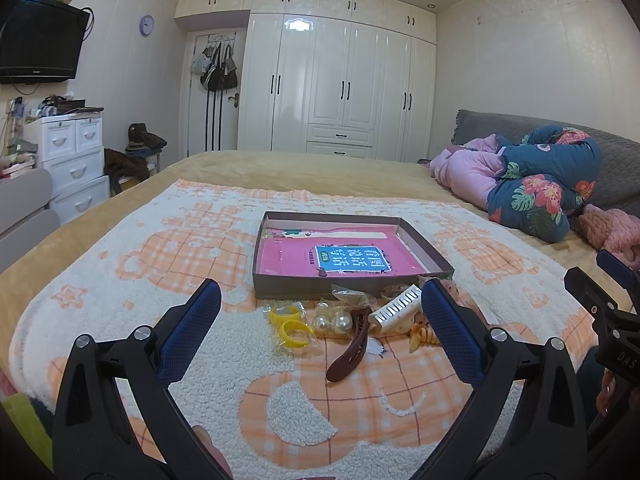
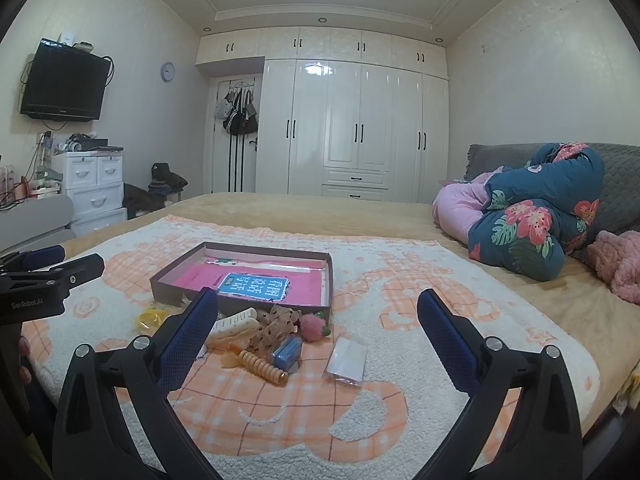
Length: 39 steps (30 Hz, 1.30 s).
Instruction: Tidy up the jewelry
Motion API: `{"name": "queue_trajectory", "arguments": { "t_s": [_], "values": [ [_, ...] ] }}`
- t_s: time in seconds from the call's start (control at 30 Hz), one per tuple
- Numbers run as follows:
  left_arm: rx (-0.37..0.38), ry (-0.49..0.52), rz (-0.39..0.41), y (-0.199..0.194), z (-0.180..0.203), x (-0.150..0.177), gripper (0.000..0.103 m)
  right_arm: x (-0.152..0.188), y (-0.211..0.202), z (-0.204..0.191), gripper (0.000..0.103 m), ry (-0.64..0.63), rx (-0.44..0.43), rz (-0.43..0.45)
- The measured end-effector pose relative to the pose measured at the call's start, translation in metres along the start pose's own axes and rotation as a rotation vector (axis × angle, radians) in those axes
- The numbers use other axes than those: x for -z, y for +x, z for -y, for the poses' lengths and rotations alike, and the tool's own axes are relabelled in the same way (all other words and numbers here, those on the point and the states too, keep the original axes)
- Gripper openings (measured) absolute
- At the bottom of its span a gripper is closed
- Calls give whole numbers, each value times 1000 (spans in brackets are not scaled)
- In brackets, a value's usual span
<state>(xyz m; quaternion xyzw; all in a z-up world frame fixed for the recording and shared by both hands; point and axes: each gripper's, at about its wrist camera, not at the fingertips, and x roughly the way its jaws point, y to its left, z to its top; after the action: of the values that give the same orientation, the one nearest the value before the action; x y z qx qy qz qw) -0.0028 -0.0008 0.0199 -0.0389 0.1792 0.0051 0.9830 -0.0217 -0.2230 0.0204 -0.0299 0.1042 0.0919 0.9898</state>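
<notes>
A shallow grey box with a pink book inside lies on the blanket. In front of it lies a pile of accessories: yellow rings in a bag, two pearl balls, a dark brown hair clip, a white claw clip, an orange spiral tie, a blue item, a pink pompom and a small clear bag. My left gripper is open and empty just short of the pile. My right gripper is open and empty, to the pile's right.
The orange-and-white blanket covers a tan bed. Folded floral and pink quilts lie at the right. A white drawer unit stands at the left, and wardrobes along the back wall.
</notes>
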Motion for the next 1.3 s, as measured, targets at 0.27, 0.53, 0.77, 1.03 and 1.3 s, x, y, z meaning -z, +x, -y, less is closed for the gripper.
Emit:
{"name": "queue_trajectory", "arguments": {
  "t_s": [0.27, 0.53, 0.77, 1.03, 1.3],
  "values": [
    [0, -1, 4, -3, 1, 6, 92, 0, 0, 0, 97, -1, 0, -1],
    [-1, -2, 5, -3, 2, 7, 92, 1, 0, 2, 97, 2, -4, 0],
    [2, -7, 2, -3, 1, 6, 92, 1, 2, -2, 97, -14, -26, 0],
    [-4, -24, -11, 1, -8, 6, 92, 1, 9, -12, 97, -45, -91, -17],
    [5, -53, -30, 11, -23, 8, 92, -1, 29, -21, 97, -72, -147, -64]
  ]
}}
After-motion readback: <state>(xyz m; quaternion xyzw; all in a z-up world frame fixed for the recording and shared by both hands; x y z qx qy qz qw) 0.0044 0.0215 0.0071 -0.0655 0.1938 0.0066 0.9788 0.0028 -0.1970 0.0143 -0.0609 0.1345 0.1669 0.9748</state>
